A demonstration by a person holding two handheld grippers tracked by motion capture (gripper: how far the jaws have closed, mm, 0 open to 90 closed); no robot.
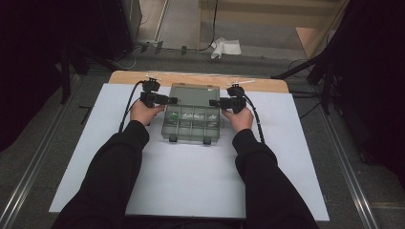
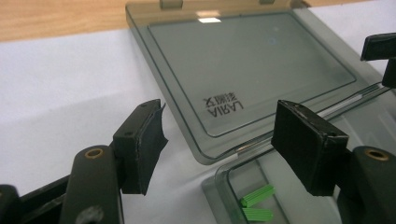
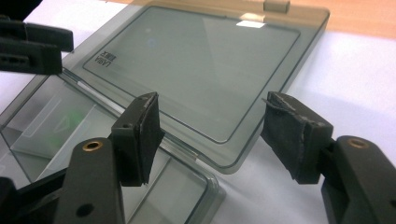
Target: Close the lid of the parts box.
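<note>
I am working a clear grey compartment box (image 1: 192, 123) that sits on a white sheet (image 1: 191, 181) over the table; the box is my landmark. Its lid (image 1: 195, 91) lies folded flat open on the far side of the box, joined along the hinge, with its long axis running left to right. My left gripper (image 1: 167, 100) hovers at the box's left end of that hinge line, my right gripper (image 1: 217, 102) at the right end, both equally near. Both sets of jaws stand wide apart and grip nothing; each straddles a hinge-side corner of the lid without touching. Inside the box, small green pieces (image 2: 257, 203) lie in the compartment nearest the left gripper; other compartments look faintly green or unclear.
</note>
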